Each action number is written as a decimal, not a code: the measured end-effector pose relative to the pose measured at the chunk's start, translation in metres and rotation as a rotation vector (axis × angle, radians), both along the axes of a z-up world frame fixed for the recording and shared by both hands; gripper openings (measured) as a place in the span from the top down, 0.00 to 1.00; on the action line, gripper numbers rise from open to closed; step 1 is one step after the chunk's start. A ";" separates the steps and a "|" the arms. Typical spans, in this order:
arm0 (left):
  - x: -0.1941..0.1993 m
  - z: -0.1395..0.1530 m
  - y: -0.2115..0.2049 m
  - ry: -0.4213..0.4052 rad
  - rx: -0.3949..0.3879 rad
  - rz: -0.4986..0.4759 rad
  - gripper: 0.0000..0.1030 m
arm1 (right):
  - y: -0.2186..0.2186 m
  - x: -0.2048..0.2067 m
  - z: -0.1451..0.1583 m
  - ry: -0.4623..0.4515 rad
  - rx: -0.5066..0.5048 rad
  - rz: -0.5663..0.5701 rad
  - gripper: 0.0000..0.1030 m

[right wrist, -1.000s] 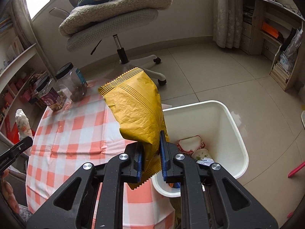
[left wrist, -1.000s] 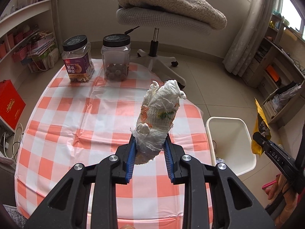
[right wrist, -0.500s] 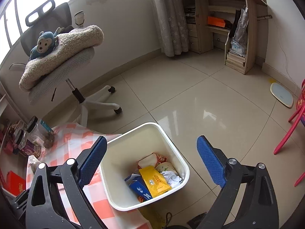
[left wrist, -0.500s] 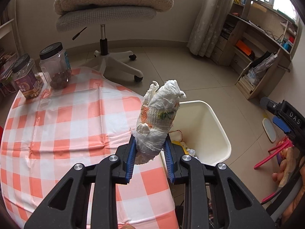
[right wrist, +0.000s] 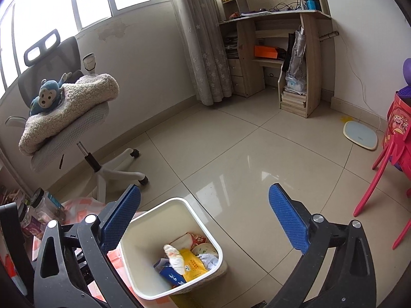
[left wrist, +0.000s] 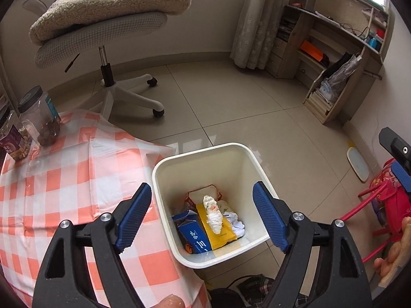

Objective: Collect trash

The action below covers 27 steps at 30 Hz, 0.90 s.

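Observation:
A white trash bin (left wrist: 164, 164) (right wrist: 154, 210) stands on the floor beside the checked table (left wrist: 51, 184). Inside it lie a yellow snack bag (left wrist: 223, 233) (right wrist: 192, 265), a blue carton (left wrist: 192, 236) (right wrist: 169, 276) and crumpled paper. The white wad of wrapping (left wrist: 214, 215) (right wrist: 174, 256) lies on top of the yellow bag. My left gripper (left wrist: 201, 214) hangs above the bin, its jaws opening, nothing between the pads. My right gripper (right wrist: 204, 217) is above and behind the bin, its jaws opening wide and bare.
Two lidded jars (left wrist: 38, 118) stand at the table's far left edge. An office chair (left wrist: 108, 33) (right wrist: 64, 118) piled with a blanket and a plush monkey is behind. A desk with shelves (right wrist: 280, 51), a floor scale (right wrist: 361, 134) and a red chair (right wrist: 385, 159) are at the right.
My left gripper swung over the bin, opened, and the white wad dropped in. My right gripper let the yellow bag fall into the bin, opened wide and rose.

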<state>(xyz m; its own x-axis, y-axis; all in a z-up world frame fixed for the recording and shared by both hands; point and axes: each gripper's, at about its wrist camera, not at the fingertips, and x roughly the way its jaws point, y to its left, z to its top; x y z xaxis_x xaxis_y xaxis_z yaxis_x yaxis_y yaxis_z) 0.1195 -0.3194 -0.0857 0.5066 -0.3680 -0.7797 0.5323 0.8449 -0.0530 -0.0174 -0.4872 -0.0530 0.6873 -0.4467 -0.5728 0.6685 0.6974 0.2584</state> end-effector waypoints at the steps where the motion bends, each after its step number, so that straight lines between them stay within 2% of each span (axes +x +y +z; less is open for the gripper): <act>1: -0.003 0.003 0.006 -0.034 0.018 0.022 0.22 | 0.004 0.000 0.002 -0.002 -0.023 0.001 0.07; 4: -0.018 0.022 0.031 -0.172 0.044 0.101 0.15 | 0.026 0.000 0.012 -0.013 -0.097 0.015 0.07; 6: -0.034 0.040 0.048 -0.318 0.090 0.176 0.08 | 0.046 0.000 0.019 -0.026 -0.136 0.024 0.07; 8: -0.054 0.057 0.064 -0.474 0.135 0.265 0.06 | 0.067 0.000 0.025 -0.032 -0.180 0.031 0.07; 10: -0.068 0.069 0.085 -0.559 0.138 0.327 0.06 | 0.088 0.002 0.028 -0.031 -0.208 0.065 0.07; 13: -0.080 0.081 0.123 -0.565 0.104 0.387 0.06 | 0.115 0.005 0.029 -0.023 -0.204 0.115 0.07; 18: -0.084 0.090 0.184 -0.530 0.043 0.502 0.06 | 0.160 0.009 0.029 -0.017 -0.184 0.206 0.07; 25: -0.073 0.076 0.247 -0.434 0.027 0.561 0.06 | 0.226 0.021 0.022 -0.016 -0.247 0.270 0.07; 27: -0.066 0.072 0.261 -0.376 0.009 0.566 0.06 | 0.237 0.027 0.019 -0.019 -0.245 0.294 0.07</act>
<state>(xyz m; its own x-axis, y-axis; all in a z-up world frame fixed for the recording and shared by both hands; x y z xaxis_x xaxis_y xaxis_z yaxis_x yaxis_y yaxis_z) 0.0534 -0.0580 -0.0134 0.8566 0.0394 -0.5145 -0.0116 0.9983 0.0572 0.0094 -0.2500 -0.0338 0.8160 -0.3509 -0.4594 0.4274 0.9013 0.0706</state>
